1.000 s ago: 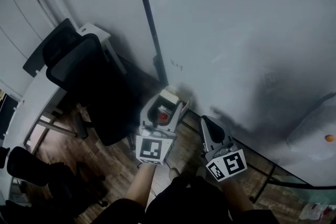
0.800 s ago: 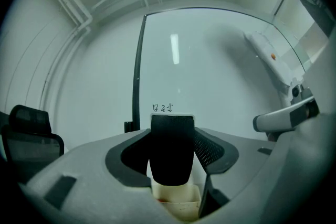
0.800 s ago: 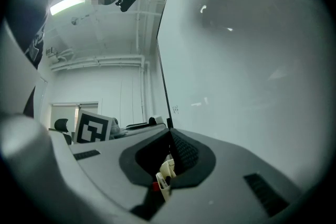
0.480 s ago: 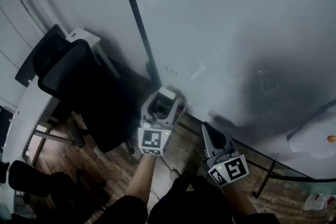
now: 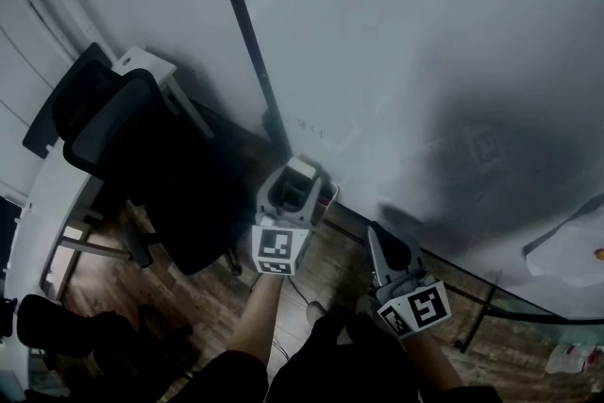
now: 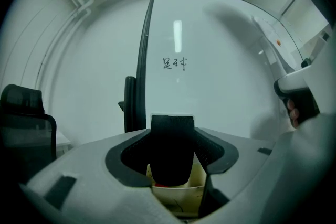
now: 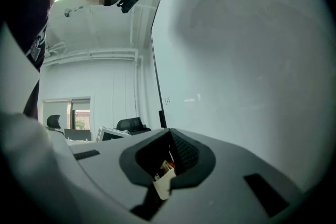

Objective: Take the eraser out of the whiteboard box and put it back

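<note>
**Eraser clamped in left hand-held gripper at mouth of whiteboard box**

Left hand-held gripper (image 6: 172, 136): the jaws are closed part-way onto a black rectangular felt eraser (image 6: 172, 157), which stands upright between them and fills the gap. The eraser's lower end sits at the open top of the cream-coloured whiteboard box (image 6: 178, 198). Whether it touches the box wall cannot be determined. A small red item (image 6: 160, 184) lies inside the box, just under the eraser.

Right hand-held gripper (image 7: 170, 157): the jaws are brought together with nothing between them. In its own view the same cream box shows past the jaw tips, to the left. In the head view this gripper is held to the right of the left one, apart from it and lower in the picture.

Surroundings: both grippers point at a large white whiteboard (image 5: 425, 61) with a black vertical frame strip (image 5: 243, 33) along its left edge. A short line of dark handwriting (image 6: 174, 64) is on the board above the box. A black office chair (image 5: 142, 165) stands left of the board on a wooden floor (image 5: 208, 297), beside a white table (image 5: 52, 203).
</note>
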Demonstrator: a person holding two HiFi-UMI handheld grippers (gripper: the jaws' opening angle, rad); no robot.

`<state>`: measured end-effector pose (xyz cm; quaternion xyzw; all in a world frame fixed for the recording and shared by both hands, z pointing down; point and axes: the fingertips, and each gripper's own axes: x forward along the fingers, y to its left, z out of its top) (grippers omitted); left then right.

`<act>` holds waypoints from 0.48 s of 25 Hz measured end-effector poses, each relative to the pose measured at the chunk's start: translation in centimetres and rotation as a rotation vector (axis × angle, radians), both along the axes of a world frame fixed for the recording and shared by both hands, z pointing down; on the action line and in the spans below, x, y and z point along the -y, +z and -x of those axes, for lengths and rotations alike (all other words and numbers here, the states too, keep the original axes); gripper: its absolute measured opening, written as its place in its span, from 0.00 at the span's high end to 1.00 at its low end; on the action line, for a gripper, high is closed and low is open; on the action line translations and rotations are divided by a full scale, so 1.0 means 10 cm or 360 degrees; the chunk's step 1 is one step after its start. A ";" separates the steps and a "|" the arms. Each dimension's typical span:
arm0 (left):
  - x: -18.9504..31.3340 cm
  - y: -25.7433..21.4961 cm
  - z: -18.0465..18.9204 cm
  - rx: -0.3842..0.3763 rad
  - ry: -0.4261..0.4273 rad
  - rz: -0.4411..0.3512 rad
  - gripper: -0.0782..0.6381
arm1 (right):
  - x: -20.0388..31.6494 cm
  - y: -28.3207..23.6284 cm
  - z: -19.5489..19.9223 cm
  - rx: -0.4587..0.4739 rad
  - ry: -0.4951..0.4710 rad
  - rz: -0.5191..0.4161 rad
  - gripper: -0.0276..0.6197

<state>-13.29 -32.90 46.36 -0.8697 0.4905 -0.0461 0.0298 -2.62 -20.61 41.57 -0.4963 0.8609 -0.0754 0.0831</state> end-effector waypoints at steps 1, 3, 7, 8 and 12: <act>0.02 0.04 0.00 0.0012 0.0003 0.0015 0.56 | 0.00 0.00 0.01 0.0000 0.0001 0.0001 0.95; 0.04 0.10 0.00 0.0038 0.0007 0.0041 0.56 | 0.00 0.00 0.01 -0.0005 0.0000 -0.0001 0.95; 0.06 0.16 -0.03 0.0104 0.0015 0.0060 0.56 | 0.01 0.01 0.01 -0.0006 0.0009 0.0003 0.95; 0.07 0.17 -0.04 0.0125 0.0017 0.0061 0.56 | 0.01 0.01 0.01 -0.0005 0.0011 0.0003 0.95; 0.04 0.25 -0.10 0.0277 0.0025 0.0037 0.56 | 0.01 0.01 0.02 0.0000 0.0010 0.0000 0.95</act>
